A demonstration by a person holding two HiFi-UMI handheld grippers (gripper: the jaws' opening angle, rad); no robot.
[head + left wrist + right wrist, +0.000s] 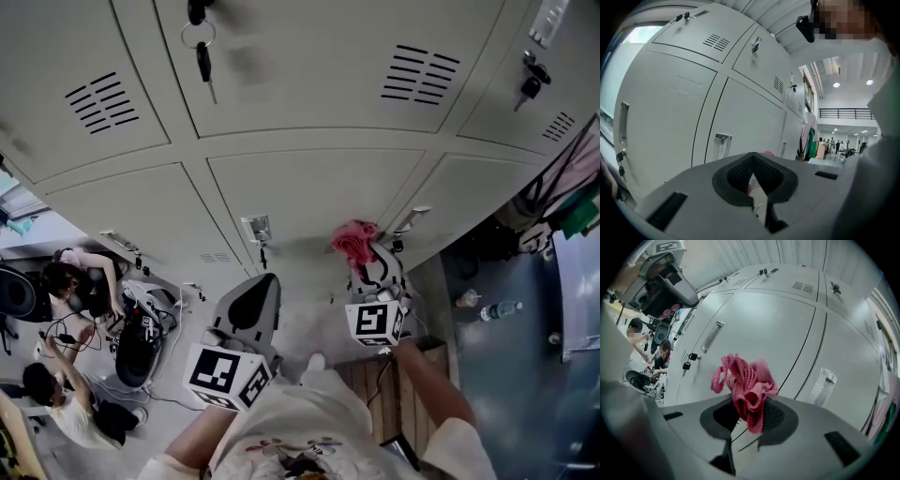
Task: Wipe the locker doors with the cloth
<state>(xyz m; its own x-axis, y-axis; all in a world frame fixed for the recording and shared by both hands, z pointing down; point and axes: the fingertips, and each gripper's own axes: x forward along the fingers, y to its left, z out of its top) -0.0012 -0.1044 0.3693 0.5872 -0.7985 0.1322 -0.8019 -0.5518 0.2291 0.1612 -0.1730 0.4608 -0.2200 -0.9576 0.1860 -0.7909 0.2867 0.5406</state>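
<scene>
The right claw (749,414) is clamped on the pink cloth (746,380), which bunches up out of the jaws in loose folds, so a soft wad leads the way and not the hard tips. In the head view that claw (362,259) points at the lower middle locker door (319,192), with the cloth (352,240) low on the panel, between the door's own handle (256,228) and the seam to the next door. The cloth looks close against the metal, but no view settles whether it is actually touching. Held that way, the wad seems meant to be pressed flat and dragged across the panel, and wiping looks barely begun. The left claw (753,174) has its jaws drawn narrow with nothing between them. In the head view it (263,281) hangs lower and to the left, off the door, probably kept out of the sweep since wiping needs only one tool. The handle and the key (203,61) hanging from an upper door could snag the loose folds.
</scene>
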